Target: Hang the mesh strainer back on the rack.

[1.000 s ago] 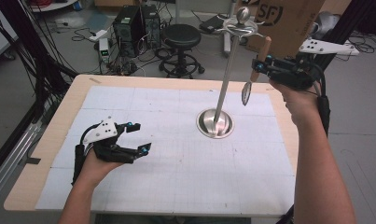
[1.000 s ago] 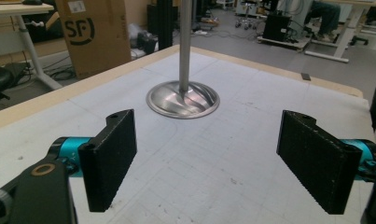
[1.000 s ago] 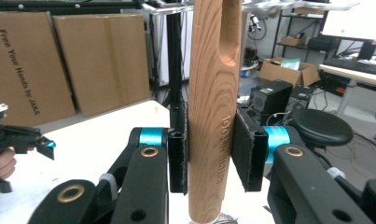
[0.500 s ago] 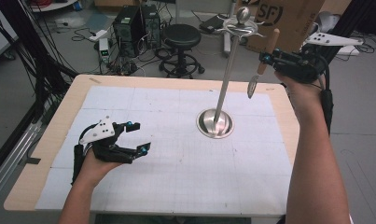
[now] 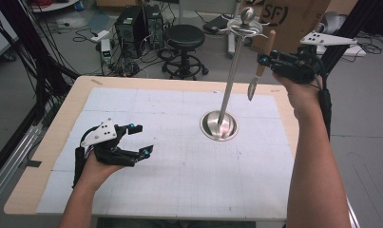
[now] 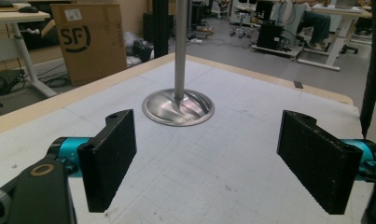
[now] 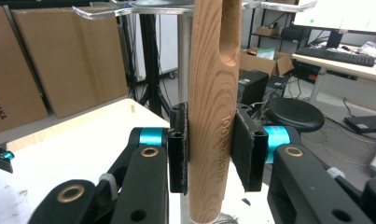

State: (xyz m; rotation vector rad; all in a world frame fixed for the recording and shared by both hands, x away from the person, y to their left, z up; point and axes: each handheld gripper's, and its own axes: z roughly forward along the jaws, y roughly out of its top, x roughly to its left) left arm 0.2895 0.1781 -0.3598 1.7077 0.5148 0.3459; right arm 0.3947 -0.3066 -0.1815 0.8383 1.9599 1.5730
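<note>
Above the far right corner of the tabletop [image 5: 75, 114], the right gripper [image 5: 262, 61] is raised high in the air, its jaws clamped on the wooden handle of a kitchen utensil [image 5: 260, 64]. In the right gripper view the handle [image 7: 214, 107] stands upright between the two black pads, with a slot near its top and lettering running along its length. From the high view the utensil's long axis is close to vertical, slightly tilted: the wooden end points up and the small metal tip points down, hanging free in the air. Just to the gripper's left, near the handle's top, is the hooked crown [image 5: 246, 26] of a metal hanging stand [image 5: 229, 80]; the handle is close to the hooks, though contact cannot be judged. The stand's pole leans down to a round steel base [image 5: 219, 126] well below and to the left of the gripper. The tabletop's right edge lies beneath the person's forearm.

The left gripper [image 5: 138, 139] is held low over the near left part of the tabletop, jaws wide apart and holding nothing. In the left gripper view open white gridded surface stretches ahead of it to the stand's base [image 6: 178, 107], with the tabletop's wooden edges beyond.
</note>
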